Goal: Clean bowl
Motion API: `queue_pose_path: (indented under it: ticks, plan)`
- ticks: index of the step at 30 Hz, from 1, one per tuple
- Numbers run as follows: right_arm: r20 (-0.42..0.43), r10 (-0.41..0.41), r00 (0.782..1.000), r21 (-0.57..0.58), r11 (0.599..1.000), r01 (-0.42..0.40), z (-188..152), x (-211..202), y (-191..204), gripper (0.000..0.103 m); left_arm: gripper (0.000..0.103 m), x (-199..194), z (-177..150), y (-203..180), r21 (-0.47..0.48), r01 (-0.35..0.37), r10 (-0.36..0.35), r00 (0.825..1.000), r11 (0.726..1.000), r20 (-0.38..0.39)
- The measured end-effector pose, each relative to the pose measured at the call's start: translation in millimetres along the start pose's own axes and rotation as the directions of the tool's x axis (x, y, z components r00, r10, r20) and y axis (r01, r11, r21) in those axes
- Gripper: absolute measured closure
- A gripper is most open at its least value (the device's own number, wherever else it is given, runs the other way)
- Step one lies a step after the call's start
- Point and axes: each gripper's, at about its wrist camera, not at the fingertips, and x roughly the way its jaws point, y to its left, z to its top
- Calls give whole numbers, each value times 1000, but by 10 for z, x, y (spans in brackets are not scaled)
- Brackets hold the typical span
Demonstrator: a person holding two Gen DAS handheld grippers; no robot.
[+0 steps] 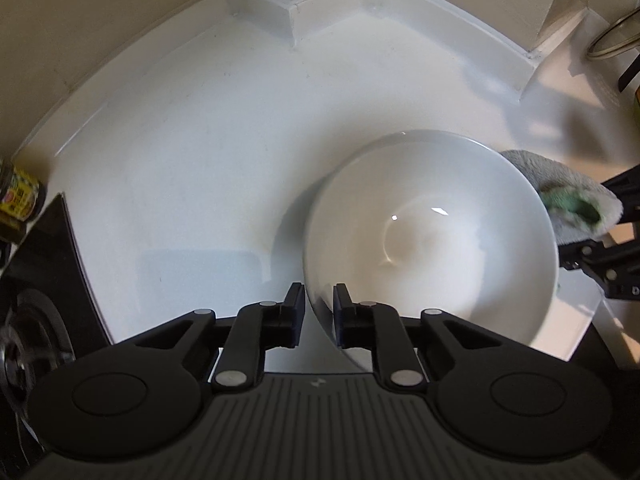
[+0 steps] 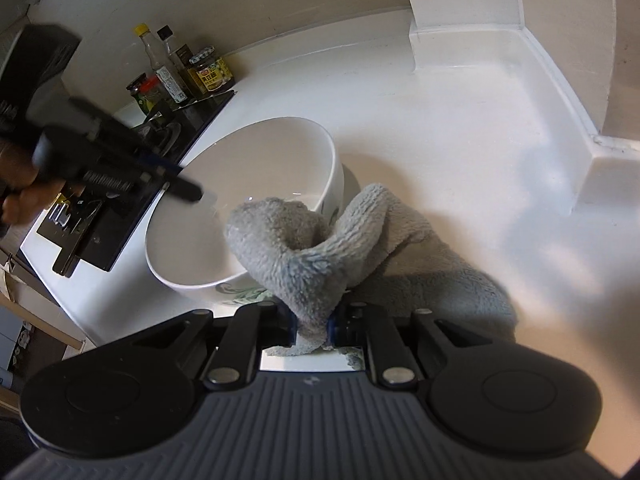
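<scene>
A white bowl (image 1: 432, 236) stands on the white counter (image 1: 192, 168), its inside bare and glossy. My left gripper (image 1: 318, 306) straddles the bowl's near rim, one finger outside and one inside, with a small gap showing, so it is open. In the right wrist view the same bowl (image 2: 260, 168) has a green pattern on its outer wall, and the left gripper (image 2: 176, 188) shows blurred at its left rim. My right gripper (image 2: 312, 328) is shut on a fluffy grey cloth (image 2: 304, 256). The cloth drapes over the bowl's near rim and trails onto the counter. The cloth (image 1: 560, 188) also shows beside the bowl.
Sauce bottles and jars (image 2: 180, 72) stand against the wall behind a black glass stove (image 2: 120, 220). A jar (image 1: 18, 200) and a burner (image 1: 24, 340) lie left of the bowl. White wall ledges (image 1: 292, 12) border the counter at the back. A pot lid (image 1: 616, 40) sits far right.
</scene>
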Motion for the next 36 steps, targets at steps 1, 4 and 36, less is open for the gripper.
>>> queue_pose_path:
  ticks: [1,4,36]
  plan:
    - [1,-2,1000,-4,1000,2,0,-1,6,92,87,29,43,7,0,2,-2,1000,1000,0]
    - [8,-13,1000,-9,1000,13,5,-13,15,92,93,88,128,34,-20,28,-28,1000,999,15]
    - [3,-75,997,-76,994,75,137,52,162,92,87,-75,-101,65,-217,25,-14,998,976,55]
